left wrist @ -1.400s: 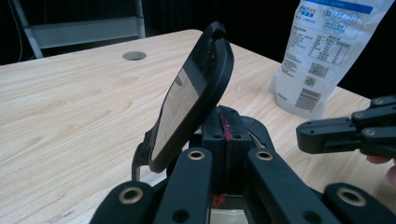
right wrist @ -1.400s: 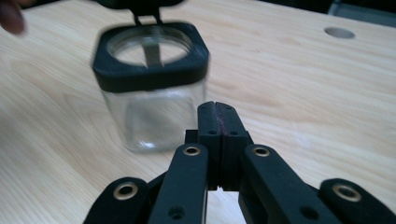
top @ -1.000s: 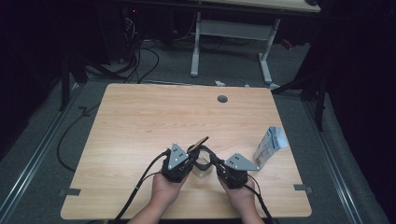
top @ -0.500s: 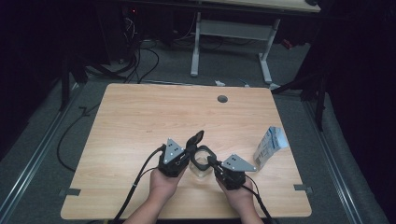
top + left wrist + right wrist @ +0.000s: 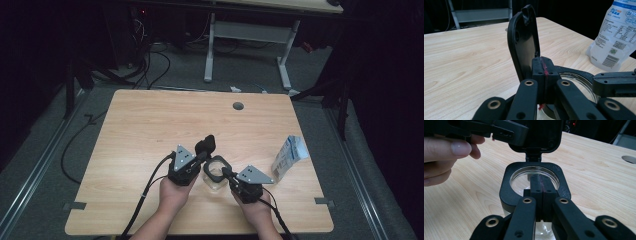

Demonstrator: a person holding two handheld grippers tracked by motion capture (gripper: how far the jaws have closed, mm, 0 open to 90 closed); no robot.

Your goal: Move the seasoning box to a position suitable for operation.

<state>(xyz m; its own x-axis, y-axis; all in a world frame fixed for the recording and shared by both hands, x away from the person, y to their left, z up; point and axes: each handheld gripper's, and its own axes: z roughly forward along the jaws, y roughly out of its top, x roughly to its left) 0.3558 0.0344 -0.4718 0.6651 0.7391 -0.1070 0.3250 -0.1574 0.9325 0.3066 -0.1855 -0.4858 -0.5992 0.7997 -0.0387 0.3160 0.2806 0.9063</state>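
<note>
Now that the hinged lid (image 5: pixel 205 145) stands nearly upright where a second ago it lay low over the jar (image 5: pixel 215 170), opening looks about done. Left tongs (image 5: pixel 200 156): closed, pushing the lid's edge back rather than clamping it. Jar sits on the counter (image 5: pixel 150 120) near its front edge, between both hands. Right tongs (image 5: pixel 226 172): closed, tips at the black rim, steadying. Pouch (image 5: pixel 289 156) lies well right, likely next.

- A light wooden surface (image 5: pixel 150 125) carries a round grommet hole (image 5: pixel 238 106) toward 12 o'clock.
- Grey carpet floor (image 5: pixel 360 165) surrounds it; black cables (image 5: pixel 150 65) trail at 11 o'clock.
- A white-legged desk (image 5: pixel 250 35) stands at 12 o'clock in dim light.
</note>
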